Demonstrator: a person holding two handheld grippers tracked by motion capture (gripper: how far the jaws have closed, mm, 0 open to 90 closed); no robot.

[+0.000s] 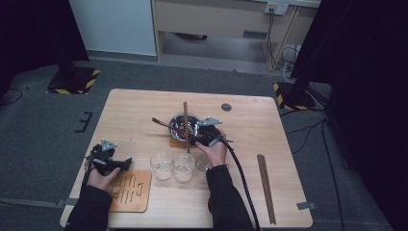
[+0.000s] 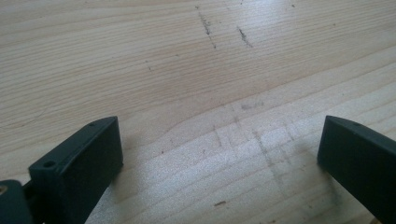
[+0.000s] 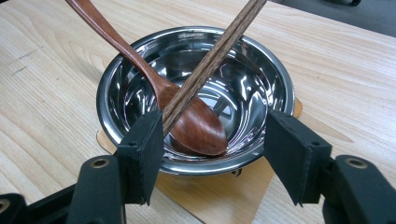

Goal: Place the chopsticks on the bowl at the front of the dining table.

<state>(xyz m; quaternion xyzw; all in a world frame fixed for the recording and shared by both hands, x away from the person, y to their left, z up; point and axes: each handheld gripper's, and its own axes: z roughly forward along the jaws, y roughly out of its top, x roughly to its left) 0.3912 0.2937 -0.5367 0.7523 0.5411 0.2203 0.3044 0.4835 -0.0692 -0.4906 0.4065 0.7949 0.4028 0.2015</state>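
- My right gripper (image 3: 212,154) is released, its jaws spread wide on either side of the near rim of the steel bowl (image 3: 261,79), gripping nothing.
- The bowl sits on a small wooden coaster (image 3: 219,196) near the middle of the table (image 1: 144,110).
- Inside the bowl lies a wooden spoon (image 3: 196,126), head down in the basin, handle leaning out over the far-left rim.
- A pair of chopsticks (image 3: 210,63) crosses above the spoon, its near end against my left-hand jaw.
- Three clear glasses (image 1: 184,167) stand in a row nearer me; whether they hold anything I cannot tell.
- My left gripper (image 2: 219,154) hangs released over bare wood, beside a carved board (image 1: 130,190).
- More chopsticks (image 1: 266,187) lie at the right.
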